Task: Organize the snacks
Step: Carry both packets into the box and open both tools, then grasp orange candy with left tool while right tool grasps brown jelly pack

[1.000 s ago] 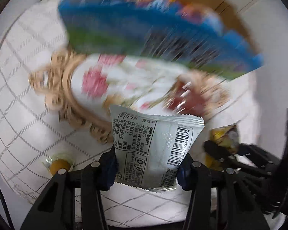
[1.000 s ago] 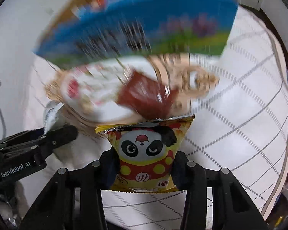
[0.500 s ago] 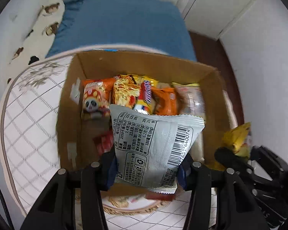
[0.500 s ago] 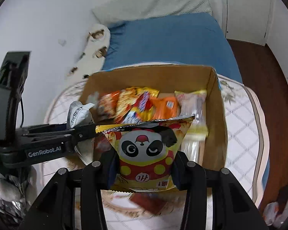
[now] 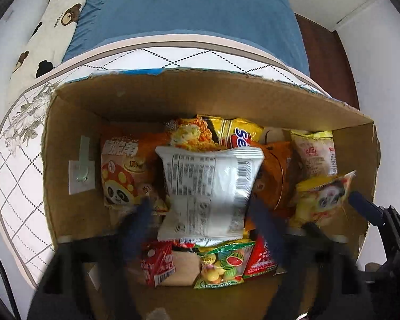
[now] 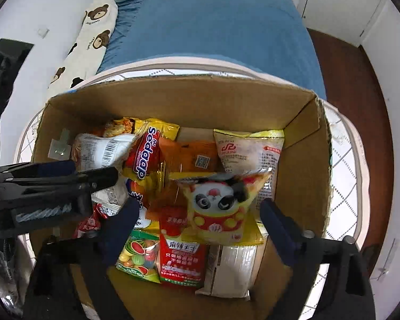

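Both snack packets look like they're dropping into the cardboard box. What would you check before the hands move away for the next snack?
1. Left hand-held gripper let go of the white packet: ok, its jaws have just been opening and stand clear of the packet.
2. Right hand-held gripper let go of the panda packet: ok, jaws just opened, packet loose between them.
3. Both packets are over the cardboard box, not its rim: ok.
4. Packets have settled: cannot tell, both are blurred.
5. Room left in the box: ok, bare cardboard shows near the front.
6. The two grippers are clear of each other: ok, apart.
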### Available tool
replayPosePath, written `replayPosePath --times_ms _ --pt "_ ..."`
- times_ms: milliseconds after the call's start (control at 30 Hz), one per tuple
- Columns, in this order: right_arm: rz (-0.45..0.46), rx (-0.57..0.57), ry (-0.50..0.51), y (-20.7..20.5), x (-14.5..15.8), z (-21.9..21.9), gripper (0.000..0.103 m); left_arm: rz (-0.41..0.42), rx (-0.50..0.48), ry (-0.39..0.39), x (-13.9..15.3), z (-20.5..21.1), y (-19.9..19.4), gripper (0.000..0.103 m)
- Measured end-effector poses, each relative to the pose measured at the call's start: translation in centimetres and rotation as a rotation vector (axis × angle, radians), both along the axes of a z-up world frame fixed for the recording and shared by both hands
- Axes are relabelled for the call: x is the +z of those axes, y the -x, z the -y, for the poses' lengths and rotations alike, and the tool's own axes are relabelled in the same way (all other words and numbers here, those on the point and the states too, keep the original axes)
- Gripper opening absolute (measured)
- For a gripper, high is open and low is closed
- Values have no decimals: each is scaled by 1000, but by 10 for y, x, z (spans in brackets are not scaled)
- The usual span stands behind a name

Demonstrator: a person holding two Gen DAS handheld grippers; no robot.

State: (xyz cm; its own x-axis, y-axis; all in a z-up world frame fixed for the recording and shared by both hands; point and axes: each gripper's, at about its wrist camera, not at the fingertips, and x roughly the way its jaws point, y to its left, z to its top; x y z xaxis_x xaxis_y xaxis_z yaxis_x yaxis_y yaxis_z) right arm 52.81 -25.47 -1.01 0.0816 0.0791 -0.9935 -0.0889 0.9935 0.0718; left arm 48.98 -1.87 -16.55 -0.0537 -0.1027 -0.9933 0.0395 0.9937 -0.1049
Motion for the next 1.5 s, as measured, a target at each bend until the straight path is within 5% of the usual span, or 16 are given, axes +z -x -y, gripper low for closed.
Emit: replayPosePath --times_ms 400,1167,1500 --pt "29 -30 15 20 7 14 94 64 -33 -8 19 -4 24 95" --pt "397 -23 76 161 122 3 94 548 -5 -46 136 -21 174 95" --pt "511 -33 49 216 171 4 94 675 -8 -36 178 -16 236 95"
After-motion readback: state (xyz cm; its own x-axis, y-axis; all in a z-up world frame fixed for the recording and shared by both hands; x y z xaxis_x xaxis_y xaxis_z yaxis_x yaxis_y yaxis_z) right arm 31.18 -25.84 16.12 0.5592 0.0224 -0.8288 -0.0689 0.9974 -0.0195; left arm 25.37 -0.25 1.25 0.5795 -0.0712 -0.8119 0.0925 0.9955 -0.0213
